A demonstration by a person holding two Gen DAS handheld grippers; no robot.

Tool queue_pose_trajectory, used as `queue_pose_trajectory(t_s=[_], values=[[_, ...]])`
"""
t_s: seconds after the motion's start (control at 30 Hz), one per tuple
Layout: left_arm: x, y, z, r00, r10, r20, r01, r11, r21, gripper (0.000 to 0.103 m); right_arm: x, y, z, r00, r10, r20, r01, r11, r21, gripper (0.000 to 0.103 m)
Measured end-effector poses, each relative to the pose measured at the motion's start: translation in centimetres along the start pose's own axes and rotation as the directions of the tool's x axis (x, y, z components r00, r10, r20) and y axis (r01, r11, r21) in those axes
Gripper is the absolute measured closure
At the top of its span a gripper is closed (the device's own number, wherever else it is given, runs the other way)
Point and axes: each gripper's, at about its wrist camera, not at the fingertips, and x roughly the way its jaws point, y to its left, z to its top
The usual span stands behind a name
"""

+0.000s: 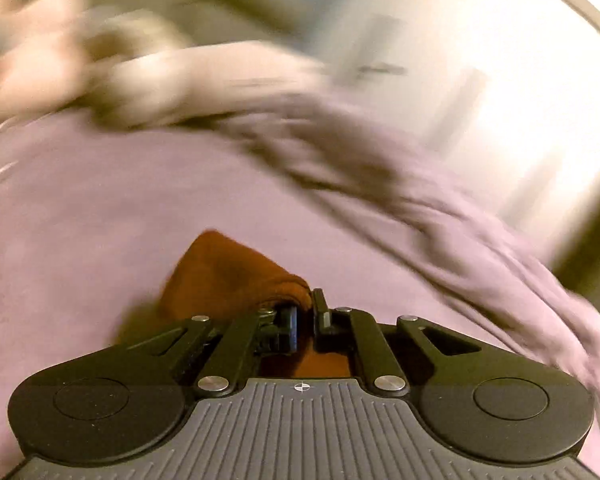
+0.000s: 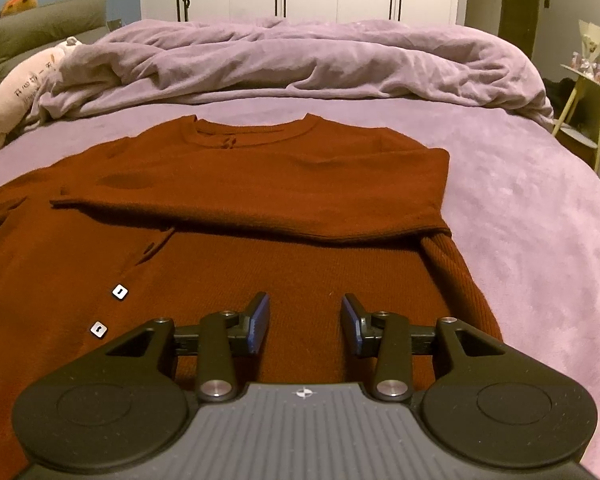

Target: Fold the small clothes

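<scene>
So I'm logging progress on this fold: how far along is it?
Done: one sleeve lies folded across the rust-red sweater on the purple bed. In hand: the left gripper has its jaws shut on a rust-red fabric corner. Left: the far sleeve and body folds; the right gripper is open, holding nothing.

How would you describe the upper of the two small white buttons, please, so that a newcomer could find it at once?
Start at the lilac bed, where a rust-red sweater lies spread. To the left of the open right gripper, two small white square buttons sit on the knit. The upper button lies farther from the camera and slightly right of the lower button.
</scene>
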Motion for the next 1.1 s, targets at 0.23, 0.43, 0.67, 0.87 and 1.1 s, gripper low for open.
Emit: queue_pose_trajectory(t_s=[0.23, 0.43, 0.67, 0.87, 1.1], values=[[2.3, -18.0, -8.9, 0.928, -0.288, -0.235, 0.351, 0.888, 0.298, 0.086, -0.9, -0.6, -0.1, 0.999, 0.023, 0.029, -0.025, 0.998, 0.052, 0.062], [4.4, -19.5, -17.0, 0.893, -0.193, -0.408, 0.312, 0.917, 0.25, 0.066, -1.7, -2.0, 0.1, 0.999, 0.025, 0.043, -0.026, 0.999, 0.035, 0.06], [3.2, -14.1, -16.0, 0.944, 0.026, -0.328, 0.091, 0.937, 0.337, 0.059, -0.7, -1.7, 3.4, 0.988, 0.131, 0.081, -0.135, 0.99, 0.045, 0.06], [3.4, -11.8, -16.8, 0.963, 0.035, -0.269, 0.058, 0.942, 0.331, 0.051, 2.5, 5.5, 8.2, 0.95, 0.299, 0.091, -0.3, 0.954, -0.002, 0.06], [2.0, -11.8, -17.1, 0.982, 0.083, -0.17, -0.005, 0.909, 0.416, 0.044, 7.9, 13.3, 11.7, 0.95, 0.313, -0.019, -0.313, 0.941, -0.129, 0.06]])
